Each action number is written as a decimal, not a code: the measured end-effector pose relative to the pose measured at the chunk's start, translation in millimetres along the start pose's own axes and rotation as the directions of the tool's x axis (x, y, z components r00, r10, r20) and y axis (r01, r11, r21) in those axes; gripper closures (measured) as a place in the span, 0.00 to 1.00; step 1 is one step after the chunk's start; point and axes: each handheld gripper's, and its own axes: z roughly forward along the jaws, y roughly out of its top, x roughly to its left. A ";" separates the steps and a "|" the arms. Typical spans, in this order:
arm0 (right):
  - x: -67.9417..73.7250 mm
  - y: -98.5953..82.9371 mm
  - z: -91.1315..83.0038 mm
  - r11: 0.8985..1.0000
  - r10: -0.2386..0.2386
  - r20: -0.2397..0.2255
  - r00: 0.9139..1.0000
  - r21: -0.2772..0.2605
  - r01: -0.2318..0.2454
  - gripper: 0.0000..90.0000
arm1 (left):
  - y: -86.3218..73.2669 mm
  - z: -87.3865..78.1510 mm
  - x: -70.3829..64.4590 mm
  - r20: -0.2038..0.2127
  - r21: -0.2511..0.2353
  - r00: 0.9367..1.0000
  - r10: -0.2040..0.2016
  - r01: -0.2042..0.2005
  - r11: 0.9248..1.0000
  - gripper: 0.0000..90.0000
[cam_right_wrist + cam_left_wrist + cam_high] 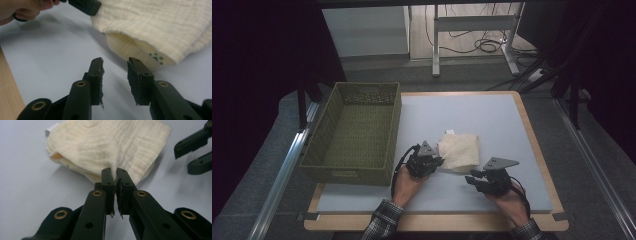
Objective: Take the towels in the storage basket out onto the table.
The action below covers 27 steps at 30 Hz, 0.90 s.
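**A:** Jaws first. Left gripper point(115, 173): pressed together on a fold of the cream cloth point(110, 145); in the left gripper view a ridge of fabric rises out of the pinch at frame centre.

**B:** Confirmed. Right gripper point(115, 63): jaws spread, bare mat between them, tips just short of the cloth's near edge point(160, 22). No contact visible.

**A:** Cloth position, high view: folded cloth point(459, 151) lies on the grey-blue mat point(472, 110), slightly below frame centre, just right of the woven basket point(327, 125). Left gripper point(432, 164) sits at the cloth's lower left corner, right gripper point(476, 181) below and to the right of the cloth, near but apart.

**B:** Cloth detail: layered. Right gripper view shows an inner layer with small dark paw-like prints at centre right. Left gripper view shows a white tag point(50, 130) at upper left.

**A:** Also noted in the left gripper view: the other gripper's two jaws point(193, 152) at the right edge, parted. Wooden table edge point(8, 82) at lower left of the right gripper view.

**B:** Basket holds nothing I can make out from above.
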 end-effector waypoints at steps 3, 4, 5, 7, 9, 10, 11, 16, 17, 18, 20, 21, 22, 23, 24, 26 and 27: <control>-1.2 2.2 3.4 1.000 0.000 -0.010 1.000 0.002 0.000 0.80 | 2.9 -4.4 0.7 -0.019 -0.012 1.000 0.008 -0.009 1.000 0.96; -1.4 2.8 4.3 1.000 -0.001 -0.010 1.000 0.002 0.001 0.81 | 4.4 -5.9 2.0 -0.020 -0.020 1.000 0.003 -0.003 1.000 0.96; -1.5 3.7 5.4 1.000 -0.001 -0.011 1.000 0.003 0.001 0.83 | 6.2 -7.7 3.6 -0.023 -0.028 1.000 -0.004 0.004 1.000 0.96; -2.6 6.1 7.5 1.000 -0.001 -0.012 1.000 -0.001 0.001 0.85 | 10.3 -10.6 7.2 -0.034 -0.047 0.999 -0.019 0.017 0.999 0.96; -3.5 9.2 9.1 1.000 -0.003 -0.011 1.000 -0.005 0.003 0.85 | 14.5 -13.0 11.4 -0.049 -0.067 0.998 -0.032 0.029 0.997 0.96; -3.8 11.0 9.9 1.000 -0.004 -0.012 1.000 -0.006 0.004 0.85 | 16.4 -13.9 14.1 -0.051 -0.074 0.998 -0.041 0.037 0.997 0.96; -4.1 12.8 10.9 1.000 -0.007 -0.010 1.000 -0.009 0.007 0.85 | 17.9 -14.3 16.9 -0.054 -0.079 0.997 -0.052 0.047 0.996 0.96; -5.8 22.7 18.5 1.000 -0.011 -0.010 1.000 -0.022 0.011 0.79 | 20.2 -12.0 27.0 -0.064 -0.085 0.994 -0.085 0.080 0.993 0.96; -5.2 24.8 21.4 1.000 -0.011 -0.017 1.000 -0.022 0.010 0.77 | 20.0 -9.9 31.2 -0.071 -0.086 0.992 -0.102 0.096 0.992 0.96; -4.3 26.6 25.2 1.000 -0.019 -0.018 1.000 -0.018 0.018 0.74 | 20.0 -9.9 31.2 -0.071 -0.086 0.992 -0.102 0.096 0.992 0.96; -2.6 28.8 35.0 1.000 -0.031 -0.020 0.999 0.003 0.031 0.70 | 18.5 -7.1 36.3 -0.083 -0.087 0.989 -0.121 0.114 0.990 0.96; -1.7 29.0 40.6 0.999 -0.041 -0.011 0.999 0.016 0.041 0.67 | 17.9 -6.5 37.6 -0.085 -0.086 0.988 -0.127 0.119 0.989 0.96; -0.7 28.7 45.8 0.998 -0.057 0.003 0.998 0.029 0.057 0.66 | 17.9 -6.5 37.6 -0.085 -0.086 0.988 -0.127 0.119 0.989 0.96; 0.1 28.1 50.7 0.996 -0.083 0.019 0.996 0.046 0.082 0.66 | 16.3 -6.0 39.3 -0.088 -0.083 0.987 -0.135 0.127 0.988 0.96; 0.1 28.1 50.7 0.996 -0.083 0.019 0.996 0.046 0.082 0.66 | 16.3 -6.0 39.3 -0.088 -0.083 0.987 -0.135 0.127 0.988 0.96; 3.8 25.8 57.0 0.989 -0.135 0.052 0.990 0.061 0.132 0.76 | 14.6 -5.8 40.2 -0.090 -0.081 0.986 -0.137 0.130 0.988 0.96; 5.4 26.5 55.8 0.988 -0.139 0.056 0.989 0.071 0.135 0.96 | 13.0 -5.8 40.3 -0.093 -0.087 0.986 -0.140 0.132 0.987 0.96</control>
